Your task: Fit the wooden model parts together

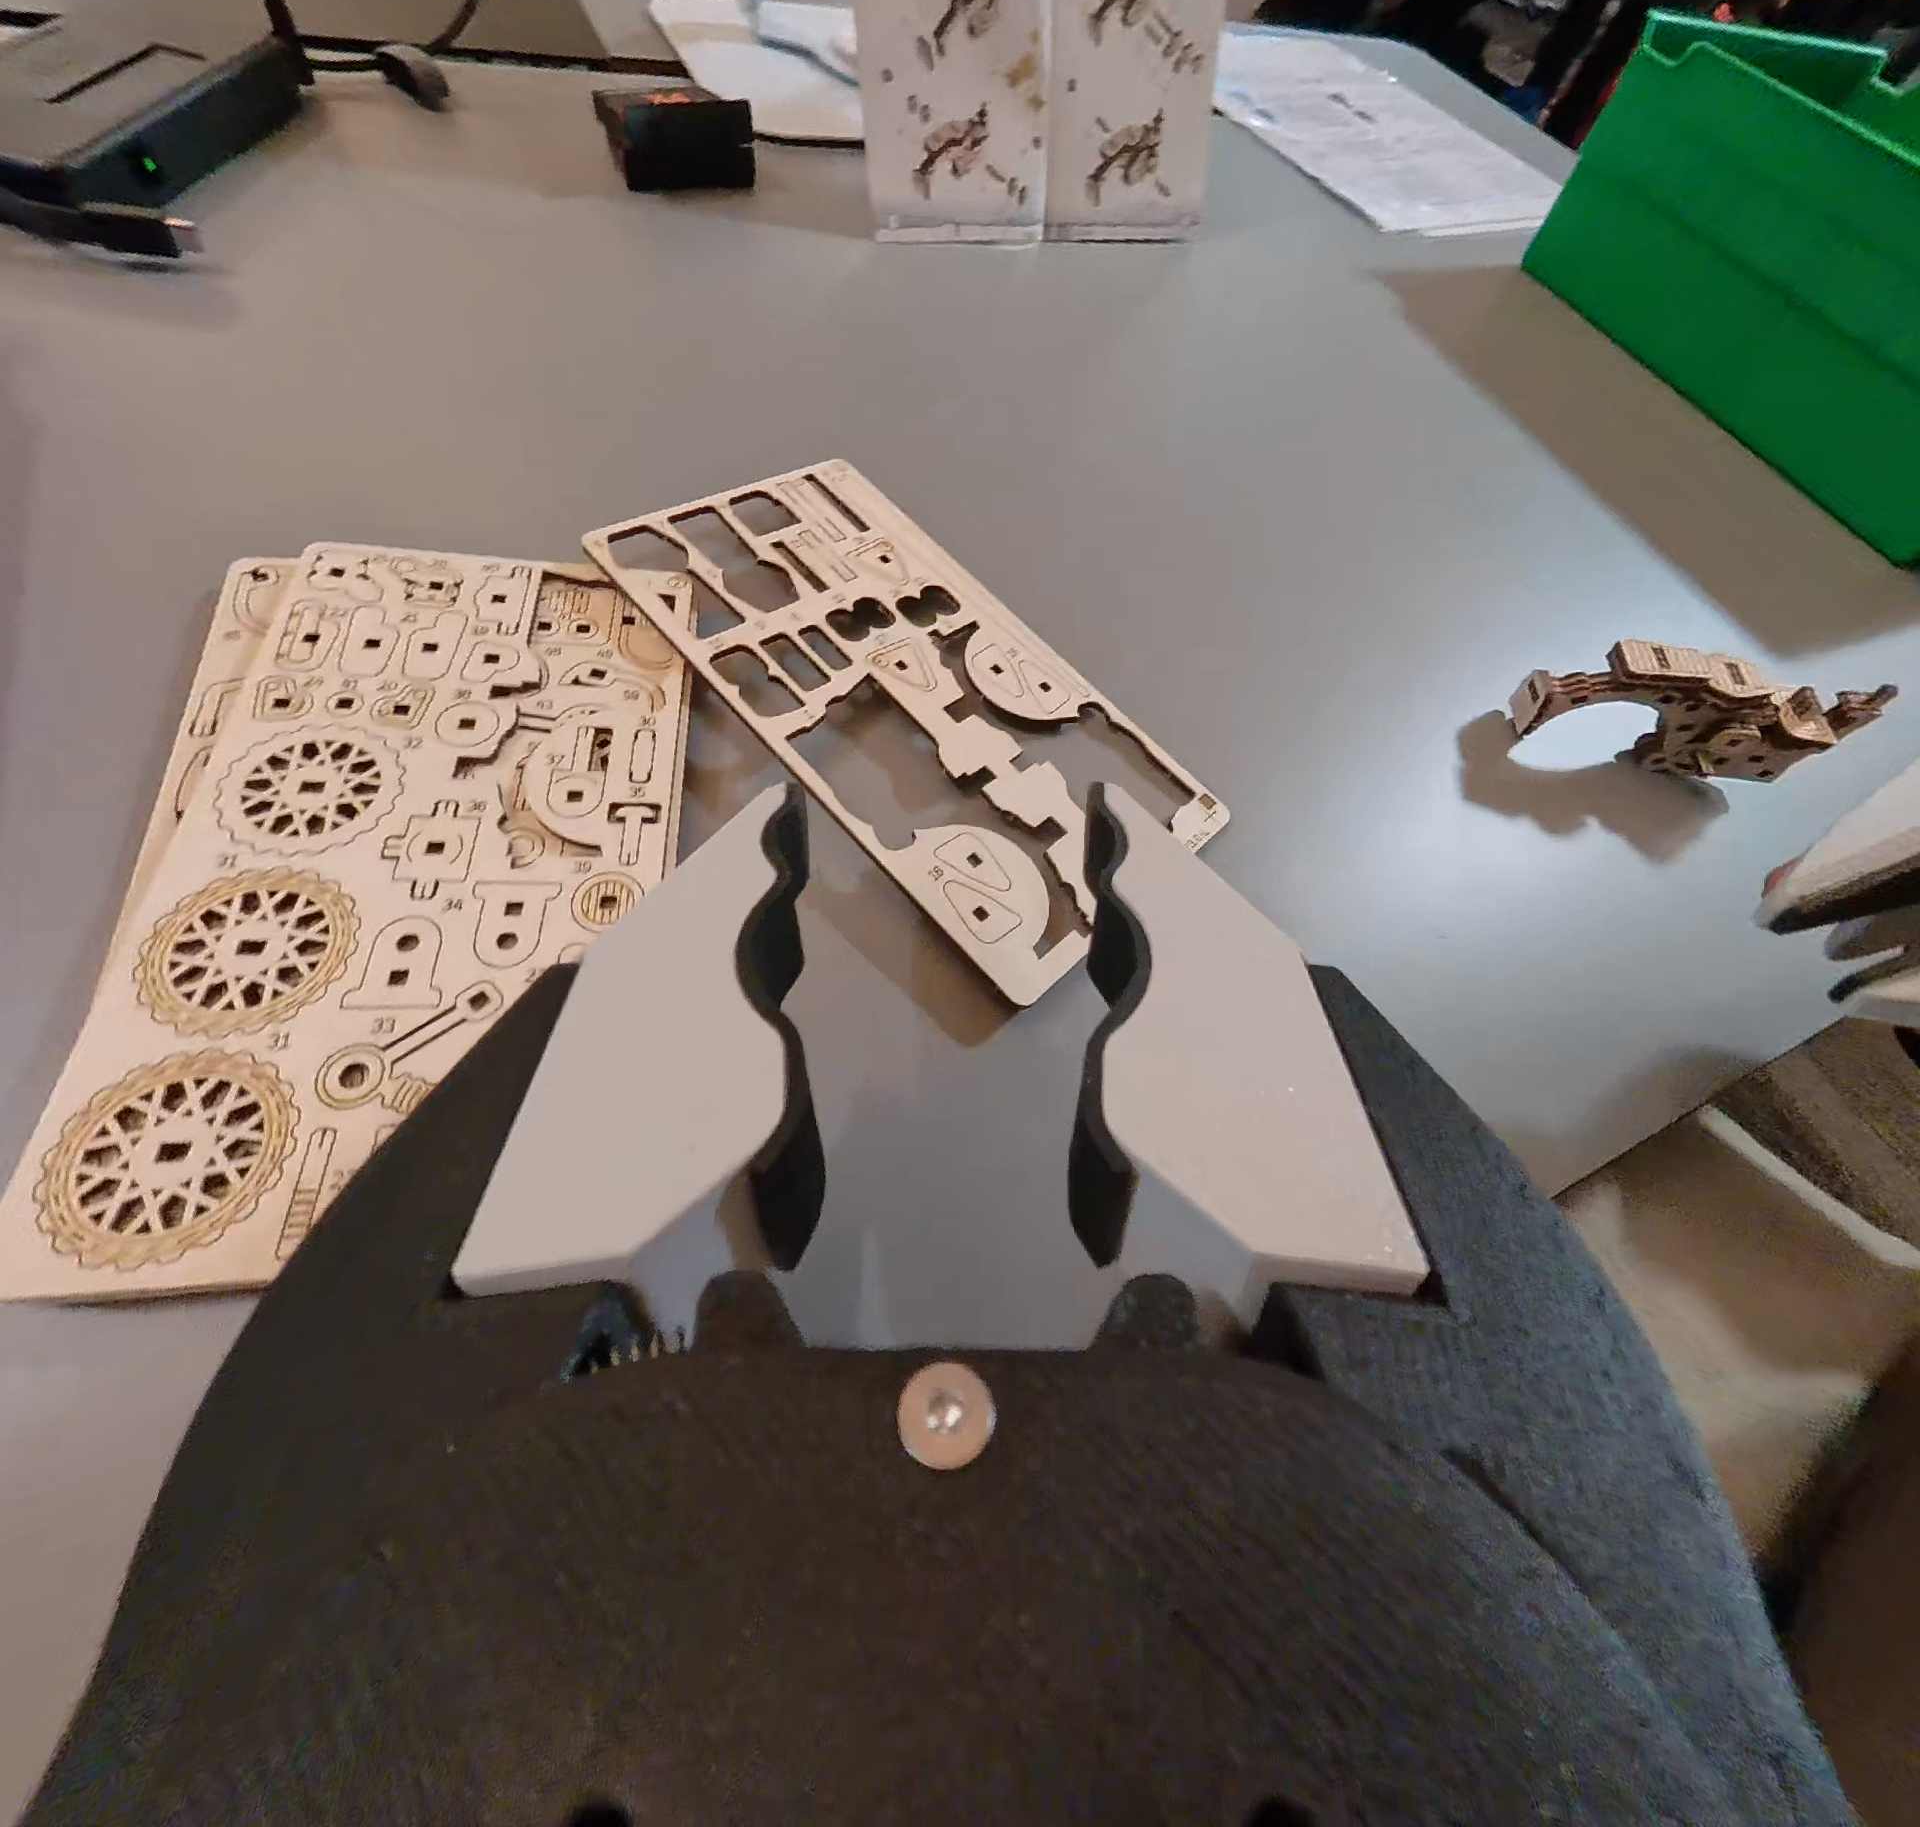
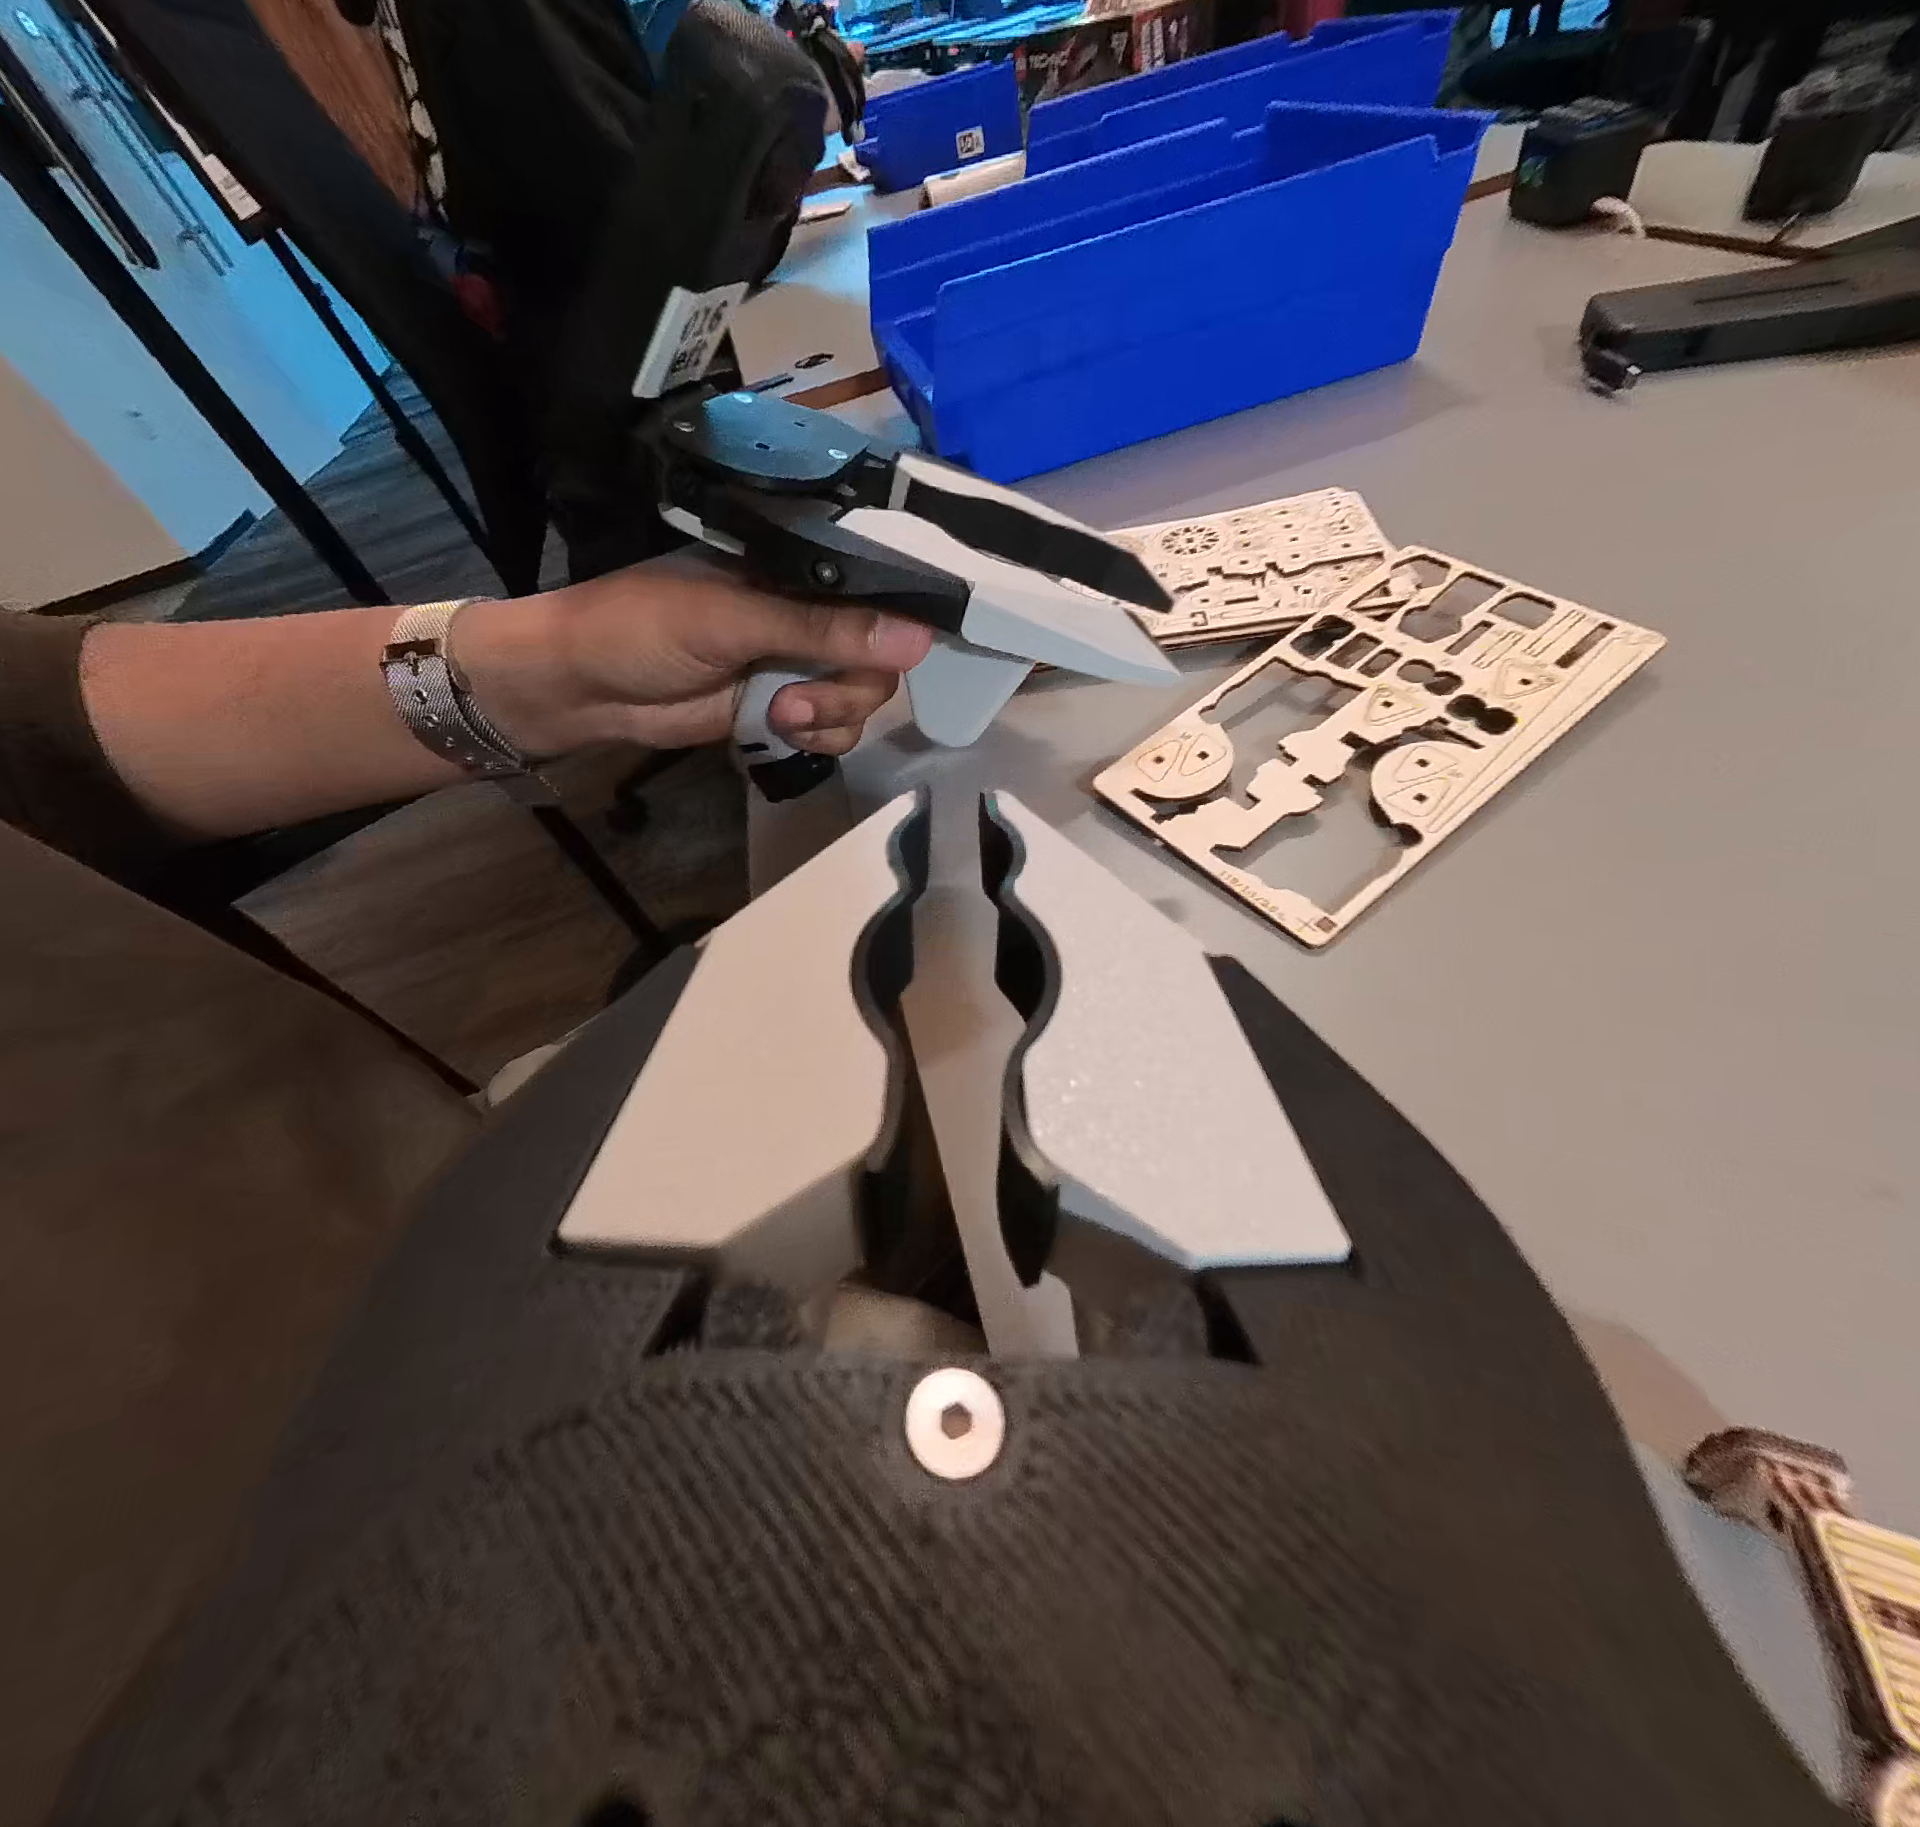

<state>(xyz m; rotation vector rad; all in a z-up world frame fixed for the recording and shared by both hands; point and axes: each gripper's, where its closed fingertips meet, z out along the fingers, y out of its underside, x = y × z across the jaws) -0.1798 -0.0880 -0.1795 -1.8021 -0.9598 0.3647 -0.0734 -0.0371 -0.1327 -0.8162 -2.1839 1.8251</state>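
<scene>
My left gripper (image 1: 945, 821) is open and empty. It hovers over the near end of a partly emptied wooden parts sheet (image 1: 904, 738) on the grey table (image 1: 1143, 406). A stack of full sheets with wheel shapes (image 1: 343, 894) lies to its left. A small part-built wooden model (image 1: 1704, 728) stands on the table to the right. In the right wrist view, my right gripper (image 2: 954, 806) holds nothing, its jaws only a narrow gap apart, near the table's edge. That view also shows the left gripper (image 2: 1169, 634) in a hand, the emptied sheet (image 2: 1382, 738) and the model's edge (image 2: 1849, 1611).
A green bin (image 1: 1745, 250) sits at the far right and an upright white booklet (image 1: 1039, 73) at the back. Black devices with cables (image 1: 135, 125) are at the back left. Blue bins (image 2: 1164, 291) and a black device (image 2: 1766, 312) stand beyond the sheets. The table edge drops off at the right (image 1: 1662, 1133). The right tips stand about 15 cm off the small part-built wooden model (image 1: 1704, 728).
</scene>
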